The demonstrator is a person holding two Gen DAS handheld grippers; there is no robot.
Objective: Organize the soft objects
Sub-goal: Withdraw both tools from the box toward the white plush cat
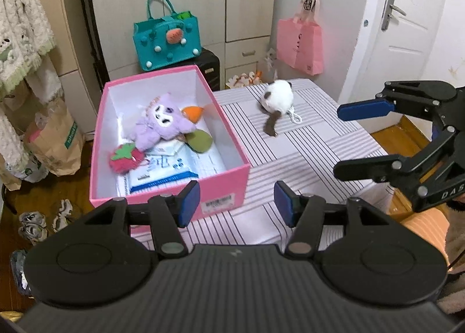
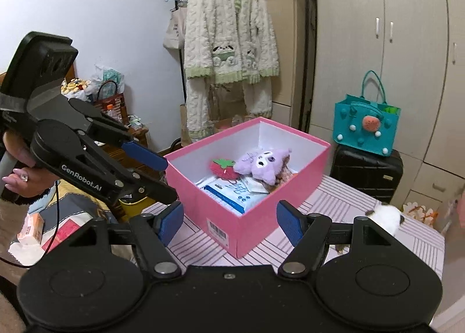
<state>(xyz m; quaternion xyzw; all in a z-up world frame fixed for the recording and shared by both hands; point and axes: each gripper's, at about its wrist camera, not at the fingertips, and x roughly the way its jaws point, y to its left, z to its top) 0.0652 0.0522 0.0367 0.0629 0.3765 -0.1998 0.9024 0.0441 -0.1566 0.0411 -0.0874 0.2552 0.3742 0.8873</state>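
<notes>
Beside the pink box [image 1: 171,141] on the striped cloth [image 1: 305,141], the white plush [image 1: 277,97] lies loose, not yet stowed; purple plush [image 1: 162,123] and strawberry [image 1: 126,157] sit inside; left gripper [image 1: 237,202] gapes empty; from the right wrist, right gripper [image 2: 229,222] stands apart, empty, facing the box, probably readying for the white plush.

Left black two-finger gripper with blue pads [image 1: 237,202] sits at the bottom centre of its own view, jaws apart, nothing between them. Right black two-finger gripper with blue pads [image 2: 229,222] looks the same: jaws wide, empty. A hand with painted nails [image 2: 20,170] grips the left tool's handle at mid left.
</notes>
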